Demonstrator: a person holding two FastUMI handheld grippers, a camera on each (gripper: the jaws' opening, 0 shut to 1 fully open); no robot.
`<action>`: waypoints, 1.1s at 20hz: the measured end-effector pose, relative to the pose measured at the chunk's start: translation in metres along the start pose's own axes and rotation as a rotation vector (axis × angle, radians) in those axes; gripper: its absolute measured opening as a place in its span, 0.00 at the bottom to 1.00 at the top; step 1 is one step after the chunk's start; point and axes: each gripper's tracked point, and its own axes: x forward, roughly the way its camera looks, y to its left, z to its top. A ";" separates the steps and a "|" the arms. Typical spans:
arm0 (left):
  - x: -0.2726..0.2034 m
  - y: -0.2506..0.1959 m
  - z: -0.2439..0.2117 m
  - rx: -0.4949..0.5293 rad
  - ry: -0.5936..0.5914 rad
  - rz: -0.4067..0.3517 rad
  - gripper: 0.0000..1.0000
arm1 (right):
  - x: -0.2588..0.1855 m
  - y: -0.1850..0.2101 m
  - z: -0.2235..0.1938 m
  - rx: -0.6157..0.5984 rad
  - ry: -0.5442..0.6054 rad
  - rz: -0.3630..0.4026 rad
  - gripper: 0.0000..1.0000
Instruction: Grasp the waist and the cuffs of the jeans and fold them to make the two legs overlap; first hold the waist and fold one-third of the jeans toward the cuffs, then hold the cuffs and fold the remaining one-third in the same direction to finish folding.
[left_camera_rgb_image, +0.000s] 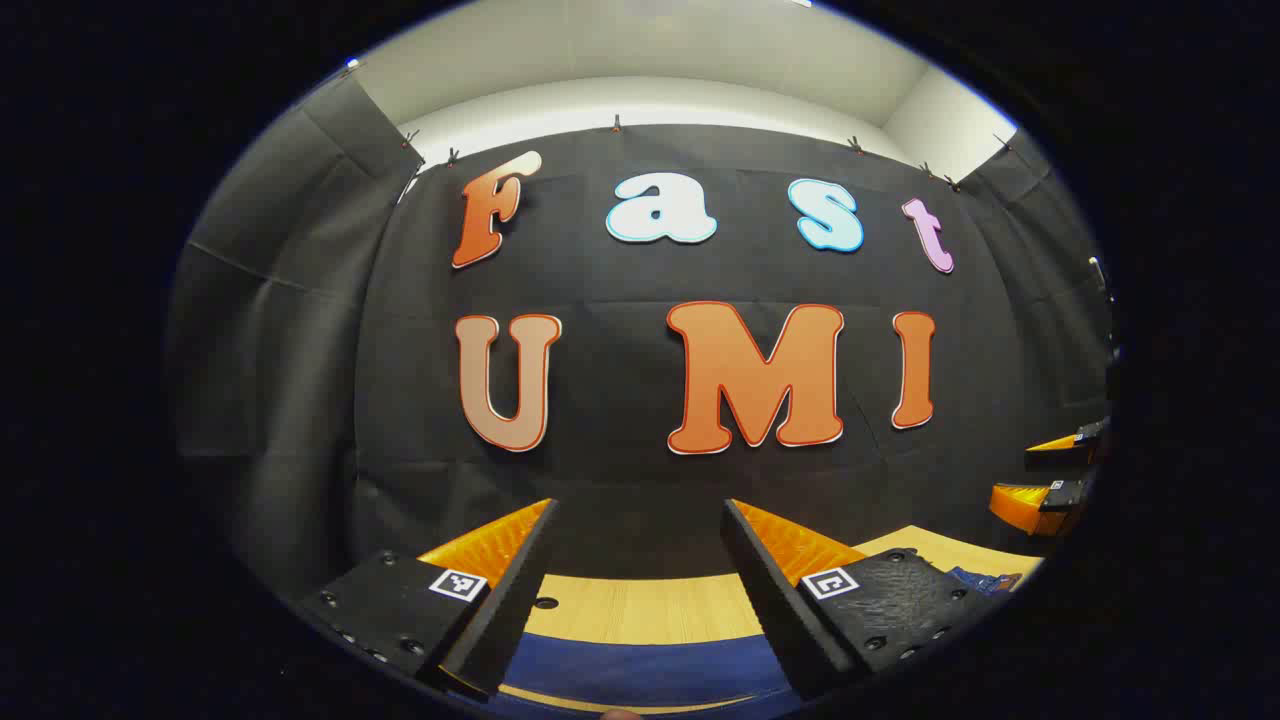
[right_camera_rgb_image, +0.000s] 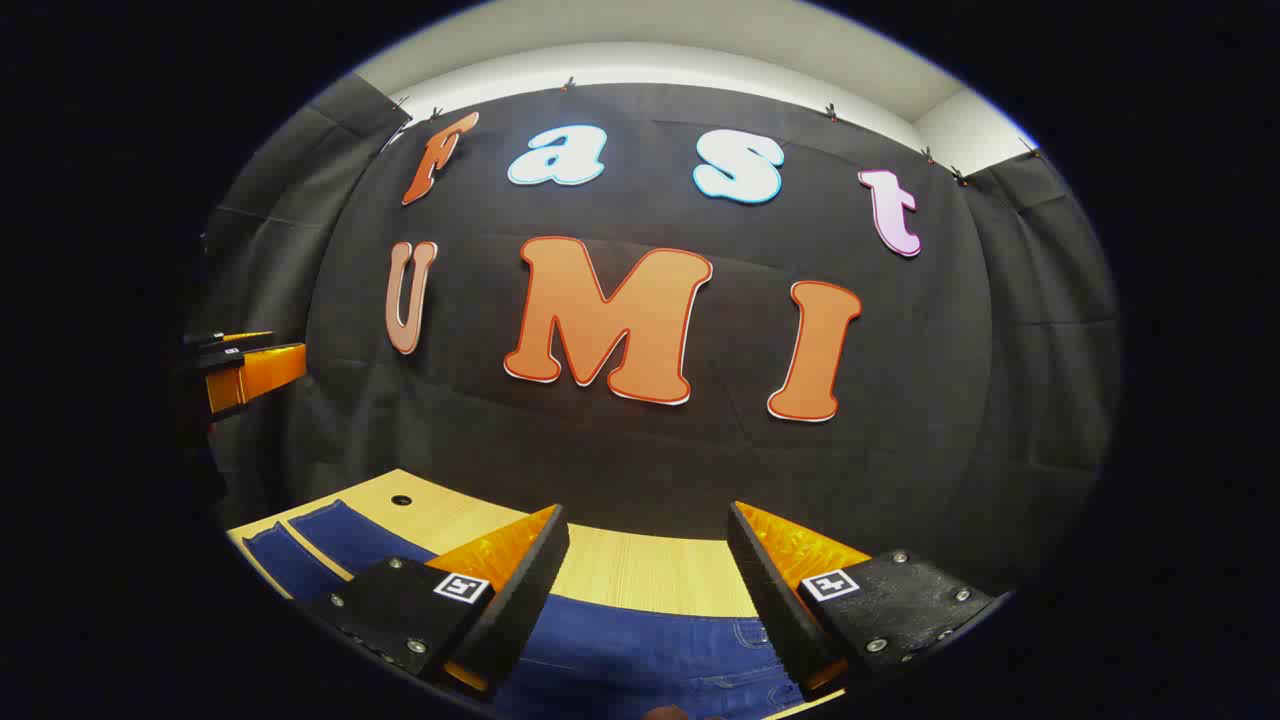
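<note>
On the table (right_camera_rgb_image: 640, 570), the jeans (right_camera_rgb_image: 640, 650) lie flat along the near edge, their waist end under the right gripper (right_camera_rgb_image: 645, 575) and the legs running off left. That gripper hangs above the denim with its jaws wide apart, holding nothing. The left gripper (left_camera_rgb_image: 635, 560) hovers over the jeans too, jaws likewise spread and empty, with the right gripper at the far right of its view.
</note>
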 end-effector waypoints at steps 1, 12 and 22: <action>0.001 -0.002 -0.001 -0.003 0.000 -0.007 1.00 | 0.001 0.000 -0.001 0.002 0.002 0.002 0.98; -0.008 0.009 -0.010 0.003 0.022 0.018 0.98 | 0.000 0.008 -0.005 -0.003 0.009 0.034 0.98; -0.011 0.016 -0.010 0.057 0.009 0.021 1.00 | -0.003 -0.004 -0.006 0.006 0.003 -0.007 0.98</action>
